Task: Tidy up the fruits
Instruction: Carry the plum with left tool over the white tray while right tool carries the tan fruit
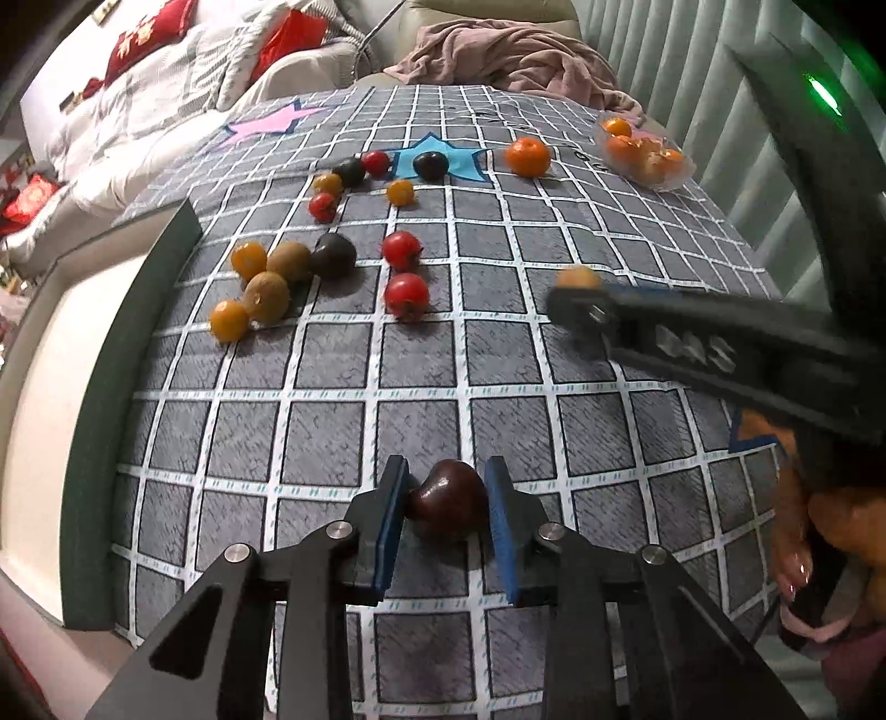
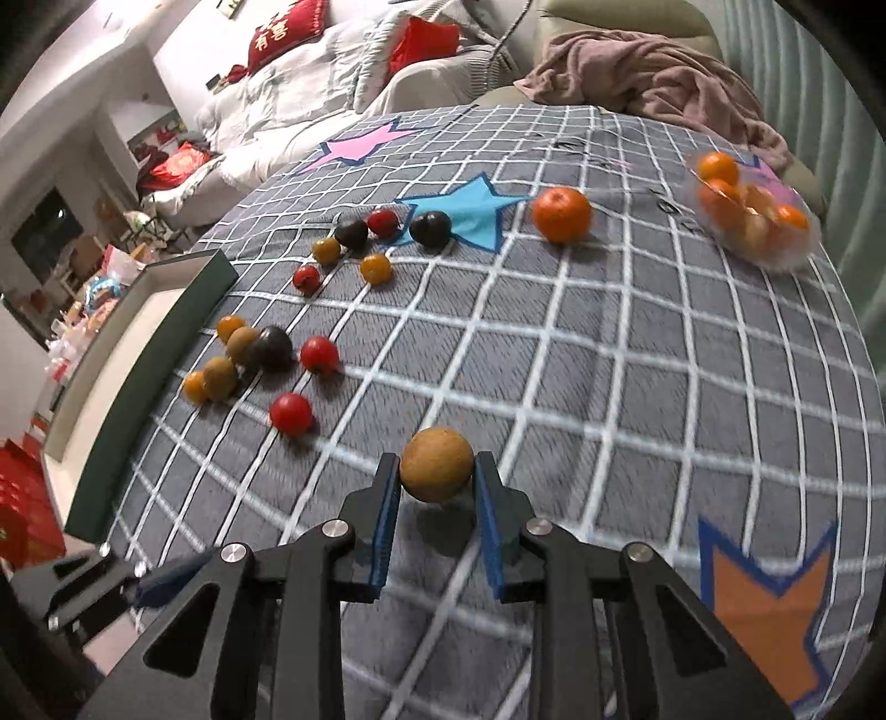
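On the grey checked cloth, we list the following. Left gripper: clamped on a dark red plum that rests on the cloth, both blue pads pressed against its sides. Right gripper: clamped on a round brown fruit, held between its pads; whether it is raised off the cloth we cannot tell.

Loose fruit, near group, beside the dark green box at the cloth's left edge: two kiwis, touching each other; three small yellow fruits around them; one dark plum touching the farther kiwi; two red tomatoes just to the right, apart from the cluster.

Loose fruit, far group, by the blue star: two dark plums, one lying on the star; two red tomatoes; two yellow fruits.

Single item: one orange, alone to the right of the star.

Container: a clear plastic tray at the far right edge of the cloth, holding several oranges.

Obstructions: from the left wrist view, the right gripper's arm crosses the right side of the cloth. A hand shows at that view's right edge.

Surroundings: pink blanket beyond the cloth; white bedding with red cushions at the far left.
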`<state>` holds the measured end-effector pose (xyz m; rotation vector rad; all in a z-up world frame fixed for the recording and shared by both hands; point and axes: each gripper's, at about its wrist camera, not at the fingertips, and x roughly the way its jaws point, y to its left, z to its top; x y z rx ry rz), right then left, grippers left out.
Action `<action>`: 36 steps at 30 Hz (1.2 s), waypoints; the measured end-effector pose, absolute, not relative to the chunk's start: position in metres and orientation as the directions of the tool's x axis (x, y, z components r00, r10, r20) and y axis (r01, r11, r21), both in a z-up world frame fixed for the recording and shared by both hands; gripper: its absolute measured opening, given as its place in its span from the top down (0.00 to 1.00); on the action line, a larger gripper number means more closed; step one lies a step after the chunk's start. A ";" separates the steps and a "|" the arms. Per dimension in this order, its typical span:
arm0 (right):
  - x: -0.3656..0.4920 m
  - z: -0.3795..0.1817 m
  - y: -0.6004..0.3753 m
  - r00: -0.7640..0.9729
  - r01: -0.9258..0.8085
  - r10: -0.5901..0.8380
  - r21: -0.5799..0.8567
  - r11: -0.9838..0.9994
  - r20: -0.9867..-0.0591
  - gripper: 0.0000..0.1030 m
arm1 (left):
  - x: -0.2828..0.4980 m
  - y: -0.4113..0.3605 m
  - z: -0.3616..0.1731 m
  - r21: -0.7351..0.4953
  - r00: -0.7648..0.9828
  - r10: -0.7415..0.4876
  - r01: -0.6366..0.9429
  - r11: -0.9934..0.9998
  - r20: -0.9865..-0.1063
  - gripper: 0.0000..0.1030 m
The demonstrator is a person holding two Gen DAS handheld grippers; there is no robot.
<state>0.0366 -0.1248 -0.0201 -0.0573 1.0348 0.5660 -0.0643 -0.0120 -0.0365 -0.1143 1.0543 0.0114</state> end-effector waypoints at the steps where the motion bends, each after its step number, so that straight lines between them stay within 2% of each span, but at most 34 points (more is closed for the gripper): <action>1: 0.032 -0.020 -0.127 0.381 -0.466 0.415 0.216 0.858 -0.826 0.72 | -0.066 -0.009 -0.036 -0.101 0.492 -0.056 -0.065 0.993 -0.869 0.71; 11: 0.001 -0.008 -0.130 0.368 -0.451 0.429 0.245 0.858 -0.825 0.72 | -0.083 0.018 -0.024 -0.164 0.506 -0.099 -0.084 0.983 -0.857 0.71; 18: -0.012 0.020 -0.096 0.365 -0.512 0.463 0.241 0.825 -0.807 0.72 | -0.094 0.057 0.004 -0.188 0.568 -0.082 -0.131 0.973 -0.819 0.71; 26: -0.026 0.043 -0.004 0.312 -0.638 0.525 0.235 0.733 -0.792 0.72 | -0.110 0.146 0.019 -0.127 0.591 0.058 -0.267 0.955 -0.805 0.71; 32: -0.039 0.035 0.077 0.233 -0.727 0.548 0.231 0.647 -0.803 0.72 | -0.117 0.216 0.001 -0.048 0.527 0.177 -0.384 0.922 -0.831 0.71; 36: -0.047 0.021 0.120 0.188 -0.767 0.535 0.217 0.604 -0.824 0.72 | -0.114 0.246 -0.021 -0.033 0.478 0.193 -0.425 0.905 -0.857 0.71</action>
